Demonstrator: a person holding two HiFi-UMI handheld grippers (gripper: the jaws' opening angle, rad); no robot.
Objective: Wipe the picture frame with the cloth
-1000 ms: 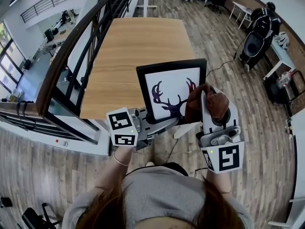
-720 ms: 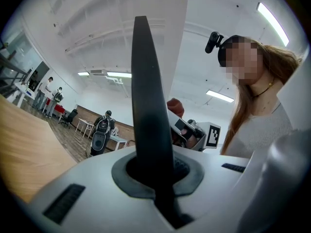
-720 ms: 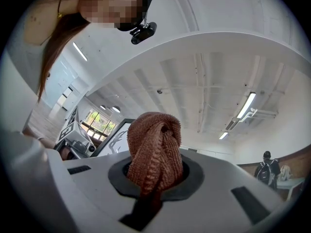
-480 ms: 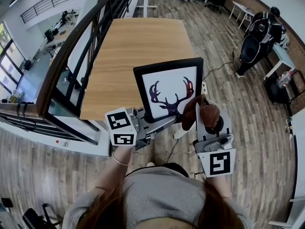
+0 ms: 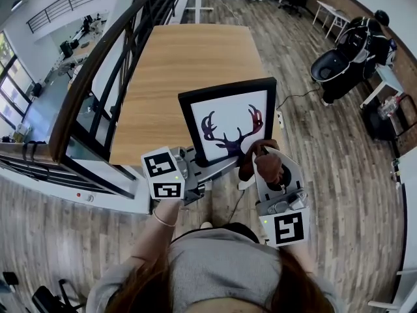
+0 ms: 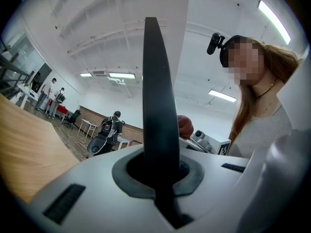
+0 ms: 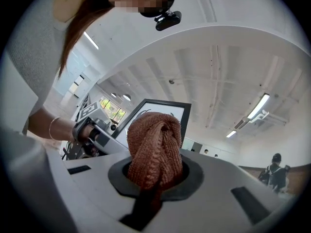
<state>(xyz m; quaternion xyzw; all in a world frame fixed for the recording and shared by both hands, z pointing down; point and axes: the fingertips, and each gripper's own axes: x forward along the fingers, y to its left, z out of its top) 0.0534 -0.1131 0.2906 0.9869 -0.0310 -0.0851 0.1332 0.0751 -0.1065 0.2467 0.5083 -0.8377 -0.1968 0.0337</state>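
Picture frame (image 5: pixel 228 126), lower right corner hidden behind cloth (image 5: pixel 266 168)

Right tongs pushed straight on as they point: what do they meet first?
Likely the picture frame, right behind the cloth the right tongs clamp; the gap is hard to judge.

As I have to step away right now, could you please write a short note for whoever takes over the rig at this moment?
Left gripper: shut on the lower edge of the picture frame, holding it upright over the near end of the wooden table.
Right gripper: shut on the bunched brown cloth, now at the frame's lower right corner; contact cannot be confirmed.
Done: over the last second the cloth has come down the right side of the deer print.
Left: probably the rest of the glass and the black border; how much was wiped before cannot be told.
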